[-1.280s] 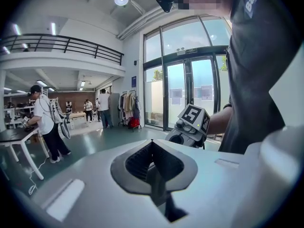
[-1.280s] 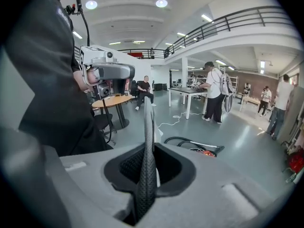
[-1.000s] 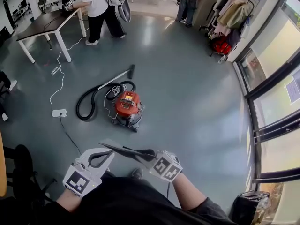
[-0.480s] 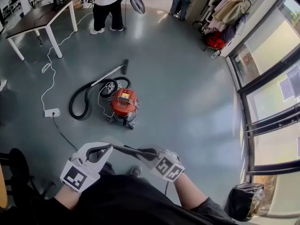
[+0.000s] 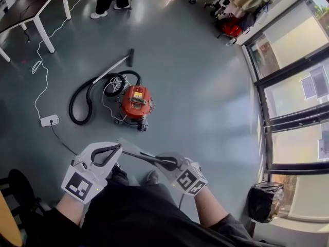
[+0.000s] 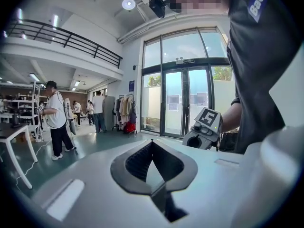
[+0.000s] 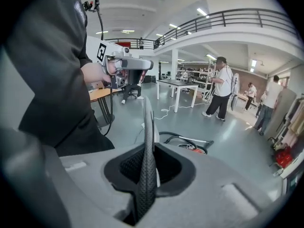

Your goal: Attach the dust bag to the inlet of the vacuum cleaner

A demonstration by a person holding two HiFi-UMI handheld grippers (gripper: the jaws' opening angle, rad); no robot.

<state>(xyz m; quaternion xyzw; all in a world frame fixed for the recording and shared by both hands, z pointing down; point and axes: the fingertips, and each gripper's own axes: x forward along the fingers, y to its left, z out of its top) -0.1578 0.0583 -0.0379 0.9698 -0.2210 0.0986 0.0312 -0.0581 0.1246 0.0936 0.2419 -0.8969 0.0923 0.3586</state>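
Plainly, the dust bag (image 5: 141,152) is off the machine. It is a thin, flat grey sheet held low before the person's body, spanning between the two grippers. The right gripper (image 5: 172,163) has its jaws nearly together and clamped on the sheet, which stands edge-on between the pads in the right gripper view. The left gripper (image 5: 119,147) has its tips drawn together at the bag's other end; whether they pinch it I cannot tell. The red vacuum cleaner (image 5: 134,102) sits well apart on the floor ahead, with its black hose (image 5: 77,99) curled beside it and the wand (image 5: 110,68) lying flat. The floor (image 5: 205,86) is smooth, grey-blue and glossy, and a white cable (image 5: 38,68) runs across it to a power strip (image 5: 49,120). A white-legged table (image 5: 31,6) stands at far left, tall windows (image 5: 293,102) line the right, and a dark bin (image 5: 264,202) sits beneath them. Both forearms reach forward from the waist, the right gripper tipped downward and the left nearly level.
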